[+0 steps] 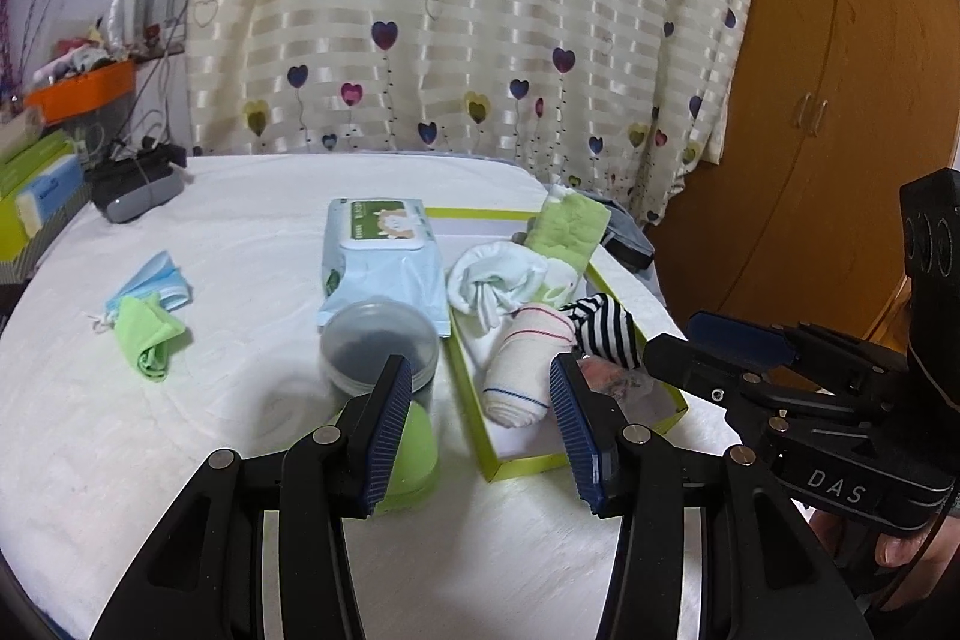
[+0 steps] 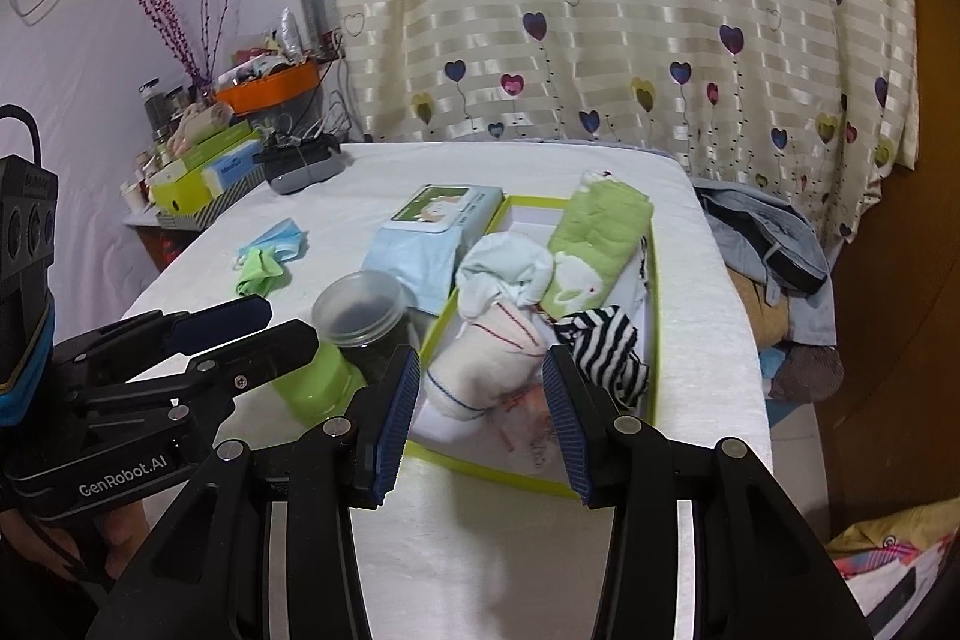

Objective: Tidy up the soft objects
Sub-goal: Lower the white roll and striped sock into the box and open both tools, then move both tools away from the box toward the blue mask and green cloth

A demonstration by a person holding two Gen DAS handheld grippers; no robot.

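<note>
Left gripper point(image 1: 480, 424): we see it half open, empty.
Right gripper point(image 2: 480, 421): half open, empty.
Box point(image 1: 474, 418): at twelve o'clock, holding rolled socks point(image 1: 522, 370).

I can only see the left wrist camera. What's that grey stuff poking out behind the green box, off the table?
Observer: It's a heap of grey-blue clothes, lying off the right edge of the table and lower than its top.
Operator: Is there anything else down on that side?
Observer: Yes. A colourful patterned cloth shows in the bottom right corner of the right wrist view, well below the tabletop.
</note>
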